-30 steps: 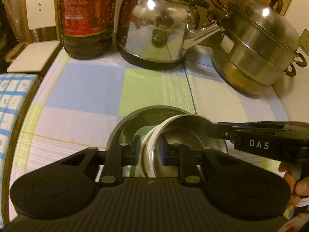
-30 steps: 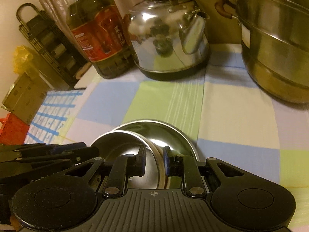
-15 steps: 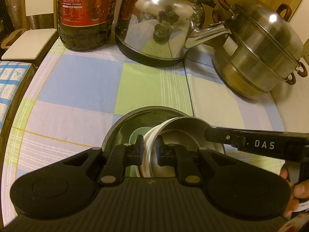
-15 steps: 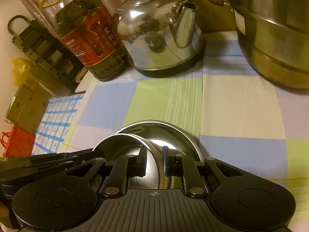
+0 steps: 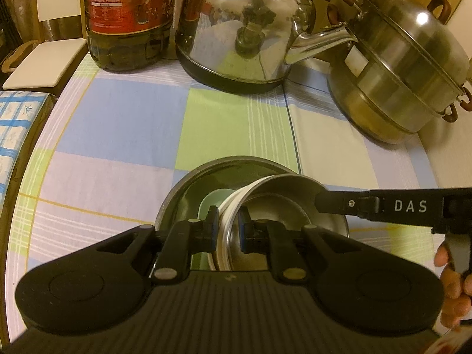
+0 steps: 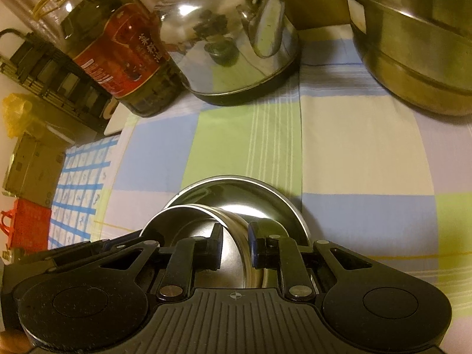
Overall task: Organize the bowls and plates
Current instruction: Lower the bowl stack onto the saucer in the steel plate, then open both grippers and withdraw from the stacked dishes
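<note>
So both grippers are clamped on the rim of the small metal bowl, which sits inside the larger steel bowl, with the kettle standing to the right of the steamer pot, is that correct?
Not quite: the kettle stands to the left of the steamer pot, as the left wrist view shows. The rest holds: the left gripper and right gripper clamp the small metal bowl inside the larger steel bowl.

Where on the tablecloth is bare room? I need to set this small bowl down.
Free: the blue and green squares between the large steel bowl and kettle; the cream patch before the steamer pot. Crowded: the back row with the oil bottle.
</note>
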### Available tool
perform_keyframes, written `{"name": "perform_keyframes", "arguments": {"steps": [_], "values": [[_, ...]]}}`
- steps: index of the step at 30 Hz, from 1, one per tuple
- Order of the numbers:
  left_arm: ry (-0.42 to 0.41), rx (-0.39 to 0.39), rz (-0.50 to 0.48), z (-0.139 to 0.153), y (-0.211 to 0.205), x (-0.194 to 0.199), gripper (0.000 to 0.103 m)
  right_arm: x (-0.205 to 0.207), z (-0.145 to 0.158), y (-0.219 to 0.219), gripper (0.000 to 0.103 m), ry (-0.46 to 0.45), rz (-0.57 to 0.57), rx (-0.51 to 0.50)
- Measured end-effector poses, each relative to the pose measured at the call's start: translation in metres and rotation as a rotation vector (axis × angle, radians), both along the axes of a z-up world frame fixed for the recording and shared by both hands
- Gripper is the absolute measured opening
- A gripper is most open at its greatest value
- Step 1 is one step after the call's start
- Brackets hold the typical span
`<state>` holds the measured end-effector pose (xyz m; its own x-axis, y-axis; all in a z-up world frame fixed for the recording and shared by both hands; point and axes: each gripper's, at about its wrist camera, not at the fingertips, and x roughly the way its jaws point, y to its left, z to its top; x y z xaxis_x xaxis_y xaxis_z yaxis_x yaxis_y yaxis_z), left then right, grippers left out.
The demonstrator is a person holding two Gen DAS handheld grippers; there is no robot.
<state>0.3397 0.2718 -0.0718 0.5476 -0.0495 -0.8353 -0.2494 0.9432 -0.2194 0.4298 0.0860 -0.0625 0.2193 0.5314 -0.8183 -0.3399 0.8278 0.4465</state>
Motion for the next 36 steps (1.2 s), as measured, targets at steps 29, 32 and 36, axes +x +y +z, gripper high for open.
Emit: {"name": "perform_keyframes", "arguments": {"steps": [29,32,36], "values": [[-0.208,0.170,-0.063,0.071,-0.075,-0.133,0.017,-0.150,0.064,-0.084,0.048,-0.295,-0.087,0.051],[-0.201,0.167,-0.052,0.070,-0.096,-0.156,0.017,-0.177,0.063,-0.099,0.048,-0.302,-0.069,0.041],[-0.173,0.158,-0.049,0.066,-0.129,-0.185,0.017,-0.207,0.061,-0.126,0.048,-0.261,-0.081,0.058]]}}
